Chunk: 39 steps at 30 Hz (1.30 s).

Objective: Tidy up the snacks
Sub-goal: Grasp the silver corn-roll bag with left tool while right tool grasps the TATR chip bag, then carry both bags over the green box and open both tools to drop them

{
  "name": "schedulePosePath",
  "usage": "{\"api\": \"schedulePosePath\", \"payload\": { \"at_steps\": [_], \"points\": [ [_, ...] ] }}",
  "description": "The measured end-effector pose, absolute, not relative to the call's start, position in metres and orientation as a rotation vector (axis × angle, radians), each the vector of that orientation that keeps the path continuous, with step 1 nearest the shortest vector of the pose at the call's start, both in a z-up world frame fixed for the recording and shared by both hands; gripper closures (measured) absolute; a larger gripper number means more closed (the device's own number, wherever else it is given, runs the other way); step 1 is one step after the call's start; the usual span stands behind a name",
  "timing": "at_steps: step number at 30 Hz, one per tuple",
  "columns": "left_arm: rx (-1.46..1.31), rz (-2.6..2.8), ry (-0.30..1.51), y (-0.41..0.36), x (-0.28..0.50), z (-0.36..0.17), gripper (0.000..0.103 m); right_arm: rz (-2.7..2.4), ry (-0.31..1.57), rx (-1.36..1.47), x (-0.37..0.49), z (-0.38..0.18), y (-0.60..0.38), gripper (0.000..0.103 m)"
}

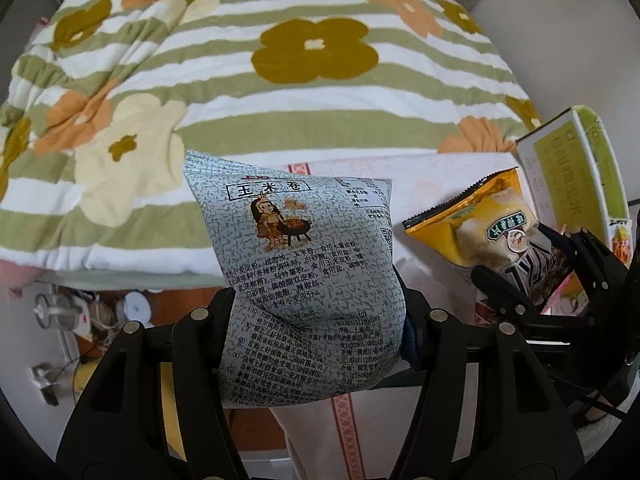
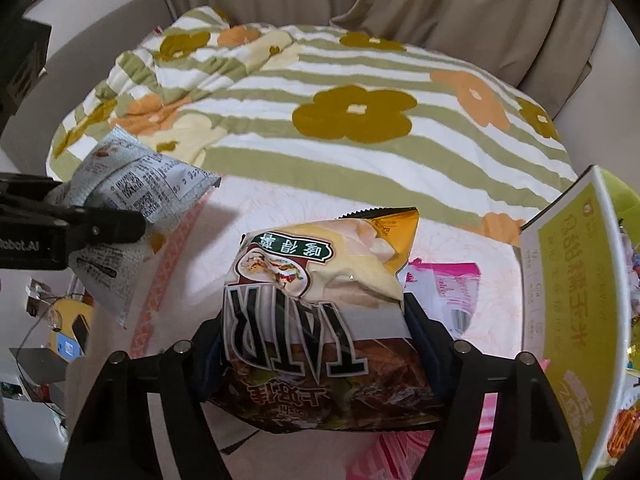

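Observation:
A grey speckled snack bag (image 1: 304, 264) with a cartoon figure hangs above the pink sheet. My left gripper (image 1: 318, 304) is shut on its lower half. In the right wrist view the same grey bag (image 2: 132, 184) shows at the left, pinched by the left gripper's dark fingers (image 2: 104, 228). A yellow and brown chip bag (image 2: 320, 280) lies on the sheet between the jaws of my right gripper (image 2: 316, 336), and both pads press its sides. The left wrist view shows that chip bag (image 1: 488, 232) at the right with the right gripper (image 1: 532, 260) on it.
An open cardboard box (image 2: 568, 280) with a yellow-green label stands at the right with snacks in it. A pink packet (image 2: 452, 288) lies beside the chip bag. A striped floral quilt (image 2: 320, 120) covers the bed behind. Floor clutter (image 1: 80, 320) lies beyond the bed's left edge.

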<state>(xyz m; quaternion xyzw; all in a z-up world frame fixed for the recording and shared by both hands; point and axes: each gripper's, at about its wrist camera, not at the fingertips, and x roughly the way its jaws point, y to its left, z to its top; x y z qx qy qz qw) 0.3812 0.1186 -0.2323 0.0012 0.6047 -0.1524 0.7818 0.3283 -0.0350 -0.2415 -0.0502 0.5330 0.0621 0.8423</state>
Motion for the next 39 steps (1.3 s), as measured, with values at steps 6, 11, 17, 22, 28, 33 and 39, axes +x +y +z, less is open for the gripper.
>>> {"api": "schedulePosePath", "payload": {
  "at_steps": [6,11,17,22,28,33,39],
  "points": [
    [-0.012,-0.325,1.216,0.116,0.371,-0.184,0.046,0.133,1.046,-0.037,0.315,-0.195,-0.046,0.032],
    [0.003,-0.342,1.133,0.093,0.359,-0.142,0.046,0.114,0.960,0.001,0.297,-0.147,-0.068,0.032],
    [-0.017,-0.348,1.057,0.047,0.344,-0.106,0.046,0.120,0.890,0.066,0.274,-0.104,-0.116,0.032],
    [-0.050,-0.355,1.007,-0.017,0.320,-0.082,0.046,0.116,0.849,0.055,0.252,-0.081,-0.177,0.032],
    [-0.063,-0.373,0.991,-0.110,0.294,-0.078,0.046,0.115,0.818,0.044,0.231,-0.059,-0.256,0.032],
    [-0.078,-0.399,1.008,-0.179,0.283,-0.090,0.046,0.121,0.826,0.042,0.227,-0.056,-0.313,0.032],
    [-0.052,-0.389,1.049,-0.236,0.275,-0.111,0.046,0.140,0.847,0.032,0.227,-0.061,-0.355,0.032]
  ]
}}
